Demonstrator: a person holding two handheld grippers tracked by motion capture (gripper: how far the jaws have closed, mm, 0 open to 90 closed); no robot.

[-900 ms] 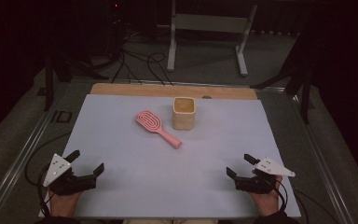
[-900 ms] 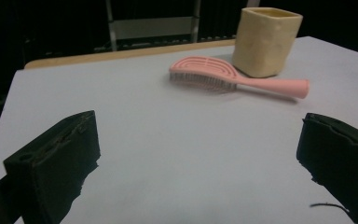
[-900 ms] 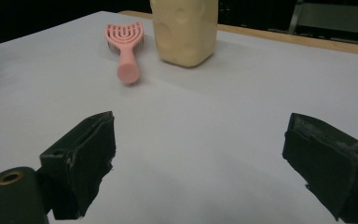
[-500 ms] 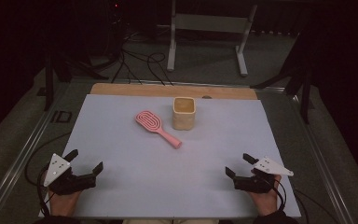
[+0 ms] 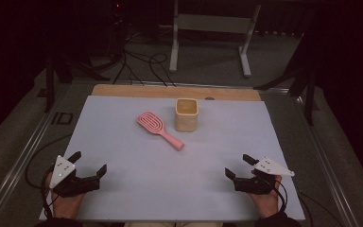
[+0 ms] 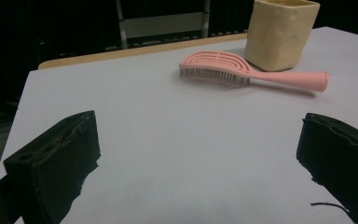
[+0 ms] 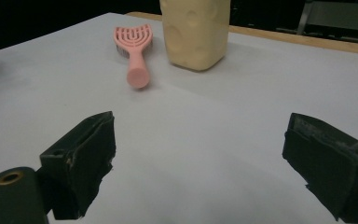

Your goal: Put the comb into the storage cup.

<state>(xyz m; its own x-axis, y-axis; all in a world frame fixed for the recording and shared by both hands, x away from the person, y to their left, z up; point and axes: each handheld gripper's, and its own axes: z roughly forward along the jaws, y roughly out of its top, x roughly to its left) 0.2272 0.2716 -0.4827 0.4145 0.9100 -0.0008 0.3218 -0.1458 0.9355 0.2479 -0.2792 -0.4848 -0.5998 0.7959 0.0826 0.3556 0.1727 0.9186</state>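
A pink hairbrush (image 5: 159, 129) lies flat on the white table mat (image 5: 123, 118), its handle pointing toward the near right; it also appears in the left gripper view (image 6: 242, 74) and the right gripper view (image 7: 134, 51). Right beside it stands a cream, squarish cup (image 5: 186, 114) (image 6: 282, 32) (image 7: 196, 30), upright and open-topped. My left gripper (image 5: 89, 163) rests near the mat's front left corner, open, nothing between its jaws. My right gripper (image 5: 239, 166) sits near the front right, also open and empty. Both are well short of the brush and cup.
A wooden strip (image 5: 170, 91) borders the mat's far edge. Beyond it a metal stand (image 5: 208, 28) and cables (image 5: 137, 61) lie on the dark floor. Metal rails (image 5: 23, 151) run along the table's sides.
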